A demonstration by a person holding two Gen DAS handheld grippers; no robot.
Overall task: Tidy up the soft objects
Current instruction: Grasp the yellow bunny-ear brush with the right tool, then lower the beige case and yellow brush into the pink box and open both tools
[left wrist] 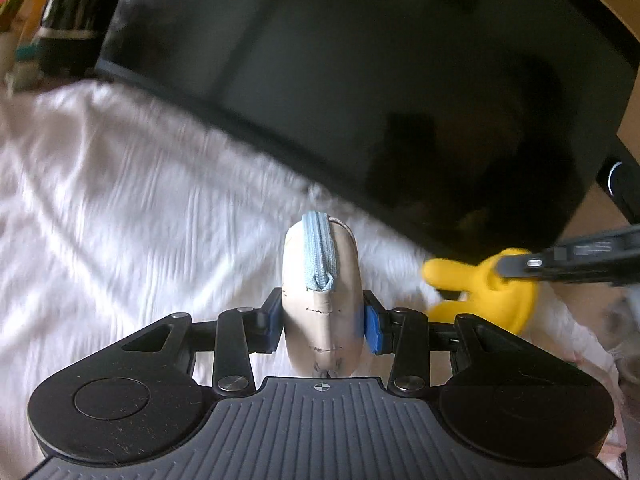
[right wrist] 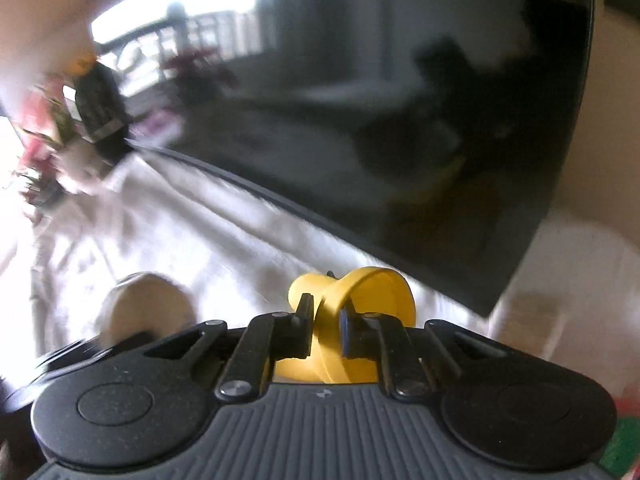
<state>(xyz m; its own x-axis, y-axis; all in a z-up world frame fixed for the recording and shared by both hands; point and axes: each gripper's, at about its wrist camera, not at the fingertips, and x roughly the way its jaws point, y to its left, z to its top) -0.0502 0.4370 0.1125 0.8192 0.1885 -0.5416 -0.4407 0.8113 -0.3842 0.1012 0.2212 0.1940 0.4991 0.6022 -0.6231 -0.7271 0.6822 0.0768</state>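
Left wrist view: left gripper (left wrist: 324, 322) clamped on a beige pouch (left wrist: 320, 300), blue pads (left wrist: 374, 330) pressed against both its sides, light blue zipper (left wrist: 320, 252) facing up. Held above a rumpled white cloth (left wrist: 120, 208). Behind, a large dark glossy screen (left wrist: 360, 80) standing along the far edge of the cloth. Off to the right, a yellow soft toy (left wrist: 480, 284) gripped by the black fingers of the other tool, reaching in from the right edge. Top left corner, blurred: a dark bottle-like shape (left wrist: 72, 16) and colourful clutter, too smeared to identify.

Right wrist view: right gripper (right wrist: 326, 326) closed on the yellow soft toy (right wrist: 360, 292), jaws nearly together with a narrow part of the toy pinched between them, its rounded disc-like end sticking out ahead. Beige pouch (right wrist: 144, 304) visible low on the left, just beside, blurred. White cloth (right wrist: 200, 232) below, dark screen (right wrist: 400, 120) filling the upper right with room reflections. Far left, red and green blur (right wrist: 40, 128) next to a dark object (right wrist: 100, 108), not identifiable. Both frames softened by motion blur.
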